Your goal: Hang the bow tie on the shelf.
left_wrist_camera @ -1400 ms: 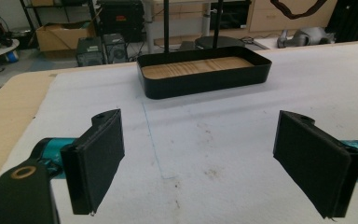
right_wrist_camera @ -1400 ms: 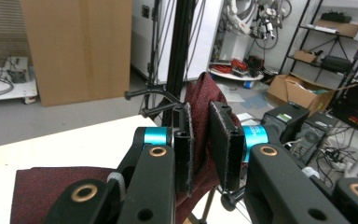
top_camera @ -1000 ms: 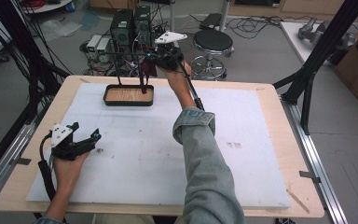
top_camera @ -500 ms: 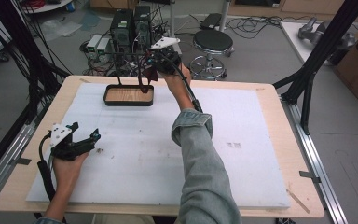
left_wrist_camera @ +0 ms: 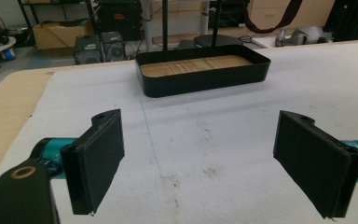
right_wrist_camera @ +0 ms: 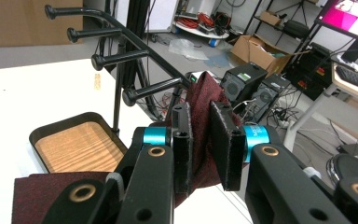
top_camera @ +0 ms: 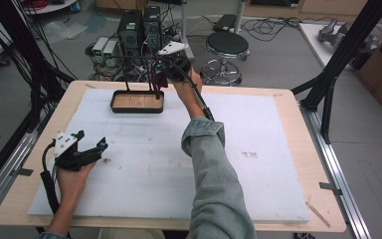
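Left gripper [top_camera: 87, 152]: rested at the table's seven o'clock on the white mat [top_camera: 144, 164], jaws standing wide apart with nothing between them.
Sleeve [top_camera: 214, 174]: a denim arm reached from six o'clock toward twelve.
Tray [top_camera: 137, 102]: a black, wood-floored tray sat at eleven o'clock, its rack [right_wrist_camera: 121, 58] of knobbed pegs rising above it.
Right gripper [right_wrist_camera: 200, 144]: held at twelve o'clock over the tray's right end, jaws clamped on the cloth.
Cloth [right_wrist_camera: 205, 102]: a dark red cloth hung pinched between the pads, just beside the nearest peg; a flap drooped beneath the gripper.
Handling: likely light, soft and limp, not fragile; it would sag and fold freely, so a pinch near an upper edge looked best for draping it over a peg.
Beyond: a stool [top_camera: 227, 45] and computers [top_camera: 139, 27] stood on the floor.
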